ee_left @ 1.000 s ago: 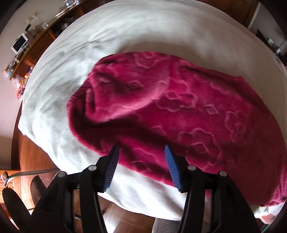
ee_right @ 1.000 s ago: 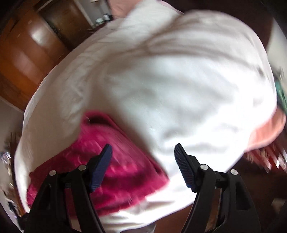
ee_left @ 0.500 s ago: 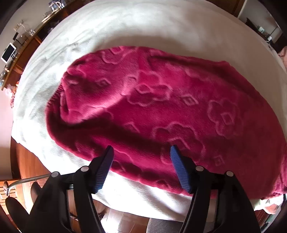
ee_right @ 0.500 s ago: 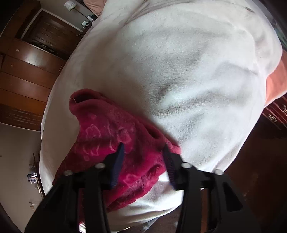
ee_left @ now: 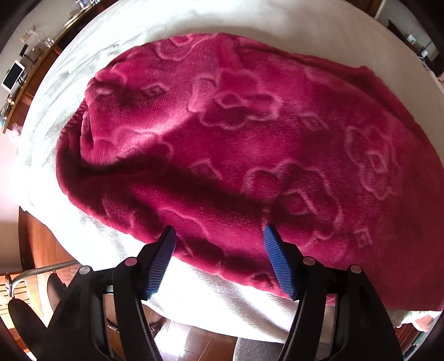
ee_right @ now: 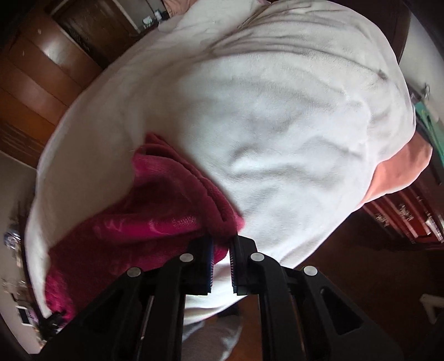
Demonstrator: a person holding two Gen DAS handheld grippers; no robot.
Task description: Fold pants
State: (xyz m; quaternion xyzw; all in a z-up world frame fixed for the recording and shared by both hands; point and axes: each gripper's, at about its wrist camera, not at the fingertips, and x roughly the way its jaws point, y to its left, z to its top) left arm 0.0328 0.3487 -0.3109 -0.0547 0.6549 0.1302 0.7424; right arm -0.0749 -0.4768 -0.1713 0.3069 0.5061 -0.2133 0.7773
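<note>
At the near edge of the bed, R view: right gripper (ee_right: 220, 250) with blue pads drawn nearly together, clamped on a corner of the magenta fleece pants (ee_right: 155, 211). Grip sits at a hem/edge fold, probably so the corner can be lifted and carried over w/o bunching the layers. From the claw, the garment runs toward 9–10 o'clock, then down to 8 o'clock; white bedspread (ee_right: 277, 125) fills 12–3 o'clock, w/ a peach-coloured cloth (ee_right: 399, 169) at 3 o'clock.

L view: left gripper (ee_left: 219, 236) has its fingers wide apart, holding nothing, poised over the near long edge of the pants (ee_left: 236, 133); contact cannot be told. Placement suggests it is lined up to take that edge as the second hold. Outward, the fabric spreads flat from 9 to 3 o'clock on the bedspread (ee_left: 277, 22); embossed flower motifs show, one crease at 9 o'clock. Wooden shelf (ee_left: 27, 91) at 10 o'clock.

Writing: no brand, label or legible text visible in either view.
</note>
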